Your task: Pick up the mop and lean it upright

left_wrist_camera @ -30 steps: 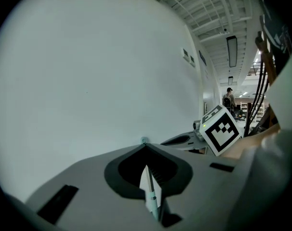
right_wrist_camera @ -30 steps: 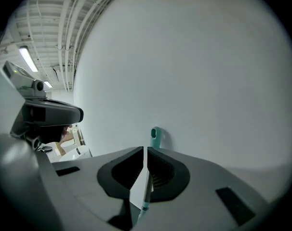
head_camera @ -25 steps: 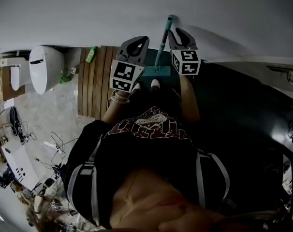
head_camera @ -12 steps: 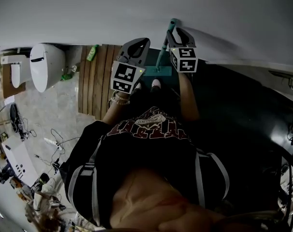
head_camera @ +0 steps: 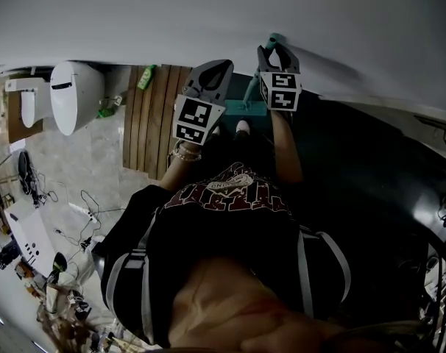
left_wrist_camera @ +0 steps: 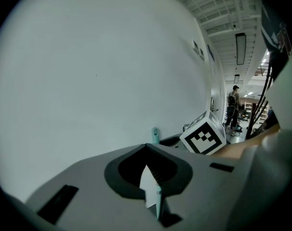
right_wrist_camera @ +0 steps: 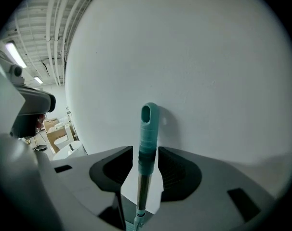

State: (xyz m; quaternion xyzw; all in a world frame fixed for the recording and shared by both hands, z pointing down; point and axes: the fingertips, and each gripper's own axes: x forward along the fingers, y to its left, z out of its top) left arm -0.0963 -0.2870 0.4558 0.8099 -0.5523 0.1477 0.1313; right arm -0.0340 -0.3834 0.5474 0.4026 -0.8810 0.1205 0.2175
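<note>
Right gripper view: the right gripper [right_wrist_camera: 146, 152] has its jaws spread, and they have just been opening. The mop [right_wrist_camera: 148, 124] handle stands upright between them, its teal grip with the hanging hole rising above the jaw tips. A narrow gap shows on the left pad's side. The handle runs very close along the right pad, with no sign of squeeze, so the handle stands free of the claw. Behind it is the white wall [right_wrist_camera: 208, 57], which carries the handle top's shadow; whether the top touches the wall I cannot tell.

In the left gripper view, the left gripper [left_wrist_camera: 146, 148] has its jaw tips together and nothing gripped. It faces the same wall, with the mop's top end showing small to its right.

From the head view, both grippers are held out side by side towards the wall. The mop's head lies on the floor at the foot of the wall, just beyond the person's shoes [head_camera: 241, 127]. To the left lie a wooden slatted mat [head_camera: 146, 116] and a toilet [head_camera: 74, 94].
</note>
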